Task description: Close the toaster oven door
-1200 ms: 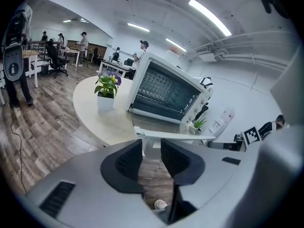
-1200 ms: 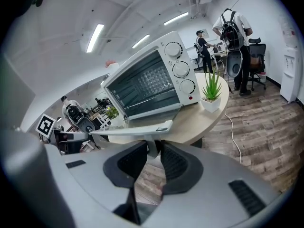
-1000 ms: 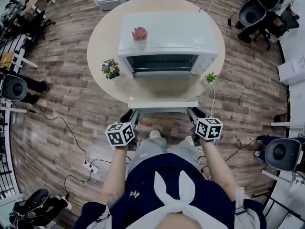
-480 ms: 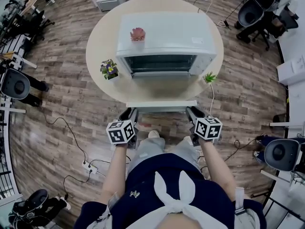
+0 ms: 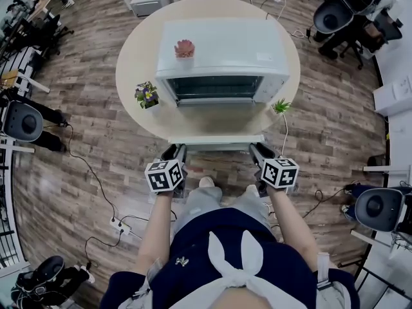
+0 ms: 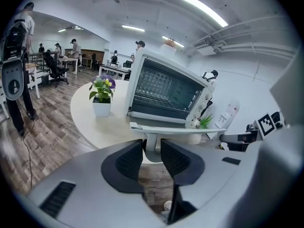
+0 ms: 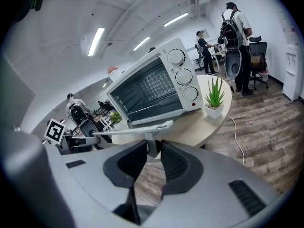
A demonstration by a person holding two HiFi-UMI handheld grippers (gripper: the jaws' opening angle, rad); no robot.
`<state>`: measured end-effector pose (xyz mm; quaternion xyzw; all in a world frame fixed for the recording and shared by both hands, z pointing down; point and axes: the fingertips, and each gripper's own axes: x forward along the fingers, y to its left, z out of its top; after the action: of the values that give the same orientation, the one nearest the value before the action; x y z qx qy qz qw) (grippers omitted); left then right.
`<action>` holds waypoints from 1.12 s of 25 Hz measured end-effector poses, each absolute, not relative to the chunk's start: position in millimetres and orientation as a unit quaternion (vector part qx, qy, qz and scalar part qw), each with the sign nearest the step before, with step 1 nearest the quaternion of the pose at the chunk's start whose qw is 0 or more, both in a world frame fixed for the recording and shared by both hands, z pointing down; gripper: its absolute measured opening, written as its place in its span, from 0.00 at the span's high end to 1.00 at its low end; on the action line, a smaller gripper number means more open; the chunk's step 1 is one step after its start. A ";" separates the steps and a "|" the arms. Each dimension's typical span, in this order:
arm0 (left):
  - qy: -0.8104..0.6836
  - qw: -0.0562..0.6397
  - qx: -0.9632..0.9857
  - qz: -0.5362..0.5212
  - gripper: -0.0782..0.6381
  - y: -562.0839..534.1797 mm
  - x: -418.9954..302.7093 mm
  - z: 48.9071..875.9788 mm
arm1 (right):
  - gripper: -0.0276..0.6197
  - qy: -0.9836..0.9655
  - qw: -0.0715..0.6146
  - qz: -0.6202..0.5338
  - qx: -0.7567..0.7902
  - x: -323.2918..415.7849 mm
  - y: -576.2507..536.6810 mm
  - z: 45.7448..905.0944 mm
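A white toaster oven (image 5: 222, 50) stands on a round pale table (image 5: 132, 56). Its glass door (image 5: 215, 122) lies folded down flat toward me, with the handle bar (image 5: 215, 139) along the near edge. My left gripper (image 5: 175, 152) is shut on the handle's left post (image 6: 151, 146). My right gripper (image 5: 257, 150) is shut on the right post (image 7: 152, 147). In the left gripper view the left gripper (image 6: 151, 152) has its pads on either side of the post. The right gripper (image 7: 153, 153) shows the same in its own view. The oven's inside (image 6: 164, 91) is open and dark.
A white pot of flowers (image 5: 148, 95) stands left of the oven, a small green plant (image 5: 282, 106) right of it, a pink succulent (image 5: 185, 47) on top. Cables and a power strip (image 5: 119, 224) lie on the wood floor. Office chairs (image 5: 335, 15) stand around.
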<state>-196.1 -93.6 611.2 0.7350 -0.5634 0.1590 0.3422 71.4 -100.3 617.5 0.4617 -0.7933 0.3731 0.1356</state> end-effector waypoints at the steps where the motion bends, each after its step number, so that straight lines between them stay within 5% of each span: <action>1: -0.565 0.342 0.734 0.160 0.71 -94.0 -196.2 610.4 | 0.81 -0.794 0.137 0.373 0.460 71.3 -100.6 616.9; 28: -0.581 0.354 0.711 0.177 0.73 -99.6 -199.4 603.2 | 0.81 -0.799 0.158 0.384 0.435 69.5 -105.9 608.9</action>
<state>-199.4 -99.6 603.2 0.7112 -0.5812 0.1766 0.3538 69.5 -105.9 608.9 0.4349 -0.7991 0.3836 0.1583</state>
